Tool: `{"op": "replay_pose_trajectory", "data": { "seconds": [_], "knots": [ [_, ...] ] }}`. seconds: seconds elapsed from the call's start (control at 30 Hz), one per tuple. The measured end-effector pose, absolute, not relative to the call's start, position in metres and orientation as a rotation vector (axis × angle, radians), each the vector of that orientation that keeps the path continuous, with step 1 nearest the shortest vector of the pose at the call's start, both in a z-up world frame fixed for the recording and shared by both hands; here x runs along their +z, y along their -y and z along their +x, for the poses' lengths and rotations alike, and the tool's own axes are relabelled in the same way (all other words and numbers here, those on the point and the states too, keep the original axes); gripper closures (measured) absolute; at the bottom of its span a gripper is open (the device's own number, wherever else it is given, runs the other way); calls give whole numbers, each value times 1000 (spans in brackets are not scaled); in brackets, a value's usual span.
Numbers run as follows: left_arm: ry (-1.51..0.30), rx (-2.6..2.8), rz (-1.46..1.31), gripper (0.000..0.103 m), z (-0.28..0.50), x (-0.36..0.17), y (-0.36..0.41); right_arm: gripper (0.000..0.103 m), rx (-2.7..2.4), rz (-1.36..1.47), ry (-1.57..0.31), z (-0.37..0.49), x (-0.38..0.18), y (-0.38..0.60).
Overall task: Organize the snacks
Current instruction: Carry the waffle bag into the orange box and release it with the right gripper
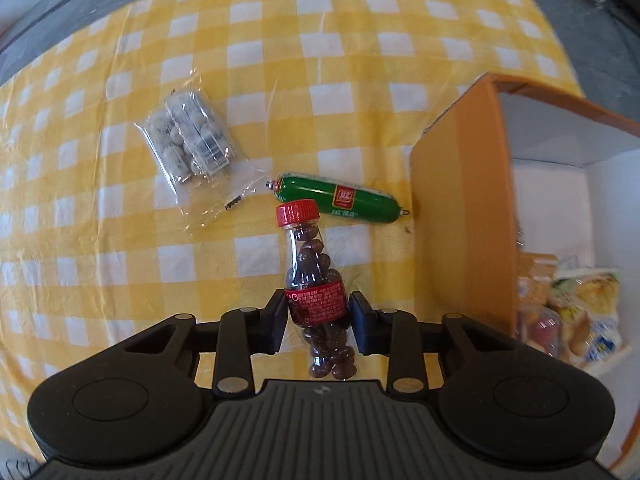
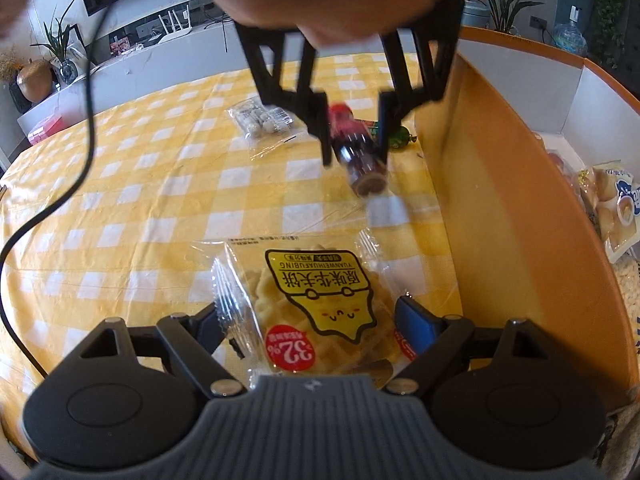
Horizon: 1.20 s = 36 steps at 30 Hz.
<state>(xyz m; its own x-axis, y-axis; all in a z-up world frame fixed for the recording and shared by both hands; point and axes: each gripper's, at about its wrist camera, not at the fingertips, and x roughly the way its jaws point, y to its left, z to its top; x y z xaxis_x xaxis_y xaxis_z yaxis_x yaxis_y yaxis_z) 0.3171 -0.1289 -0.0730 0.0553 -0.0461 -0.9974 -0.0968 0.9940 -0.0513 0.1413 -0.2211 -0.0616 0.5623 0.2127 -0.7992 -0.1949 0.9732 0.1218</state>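
My left gripper (image 1: 318, 308) is shut on a small clear bottle of brown candy balls (image 1: 316, 280) with a red cap and red label, held above the table. It shows blurred in the right wrist view (image 2: 356, 140), bottle (image 2: 358, 152) between its fingers. My right gripper (image 2: 314, 320) is open around a clear waffle packet (image 2: 316, 304) with a yellow label, lying on the cloth. A green sausage (image 1: 340, 198) and a clear bag of pale round sweets (image 1: 190, 138) lie on the table. An orange box (image 1: 460, 208) stands at the right with snack bags (image 1: 576, 312) inside.
The table has a yellow and white checked cloth (image 1: 240, 60). The orange box wall (image 2: 500, 184) rises close to the right of both grippers. A black cable (image 2: 86, 120) hangs at the left. A shelf with plants (image 2: 60, 52) stands beyond the table.
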Motion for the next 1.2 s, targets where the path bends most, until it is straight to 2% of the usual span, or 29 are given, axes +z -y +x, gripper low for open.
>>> {"op": "replay_pose_trajectory", "data": {
  "seconds": [0.13,0.43,0.73,1.2],
  "knots": [
    [-1448,-80,-144,66,292,-44,110,21,227,7,-940,140,-62,220],
    [-1163,-203,-184,66,215,19,68,28,224,12,-919,137,-58,221],
    [-954,-142,-379,66,148,-4,8,32,282,176,-854,129,-44,243],
    [-812,-99,-470,66,106,20,-28,37,389,318,-684,124,-13,240]
  ]
}}
